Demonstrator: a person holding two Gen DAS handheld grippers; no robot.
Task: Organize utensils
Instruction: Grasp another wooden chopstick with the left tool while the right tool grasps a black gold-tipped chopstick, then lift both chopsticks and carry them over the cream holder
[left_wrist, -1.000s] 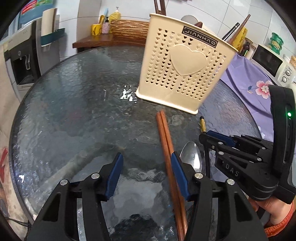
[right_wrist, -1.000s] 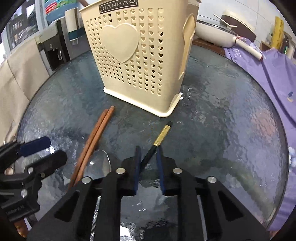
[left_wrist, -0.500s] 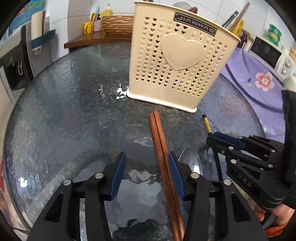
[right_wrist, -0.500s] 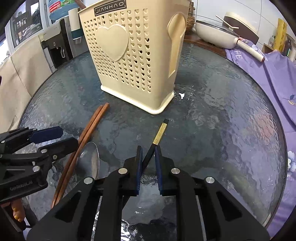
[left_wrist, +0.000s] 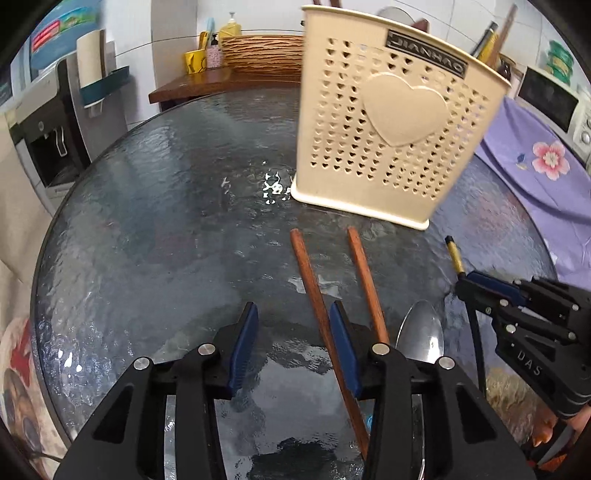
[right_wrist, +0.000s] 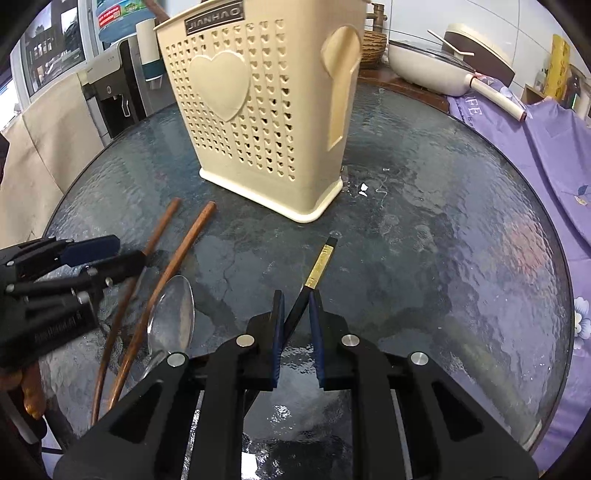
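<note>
I'm working over the round glass tabletop (left_wrist: 147, 221). The cream utensil holder (left_wrist: 391, 129) is standing upright toward its far side. Whatever is already inside it I cannot tell.

Judging progress: early. Four utensils are lying loose on the glass, none yet delivered.

Count: two brown wooden chopsticks (left_wrist: 314, 291), splayed apart at their far tips; one metal spoon (right_wrist: 171, 317) just beside them; one black chopstick with a gold band (right_wrist: 321, 262), well apart from the wooden pair.

My left gripper (left_wrist: 293, 339) is closing in, jaws partly apart, with one wooden chopstick lying against the inner face of the right-hand pad and the other outside; nothing clamped yet.

My right gripper (right_wrist: 297, 325) is pinching the black chopstick's shaft between nearly closed pads, its far end pointing at the holder.

Remaining: lifting each piece and dropping it in.
</note>
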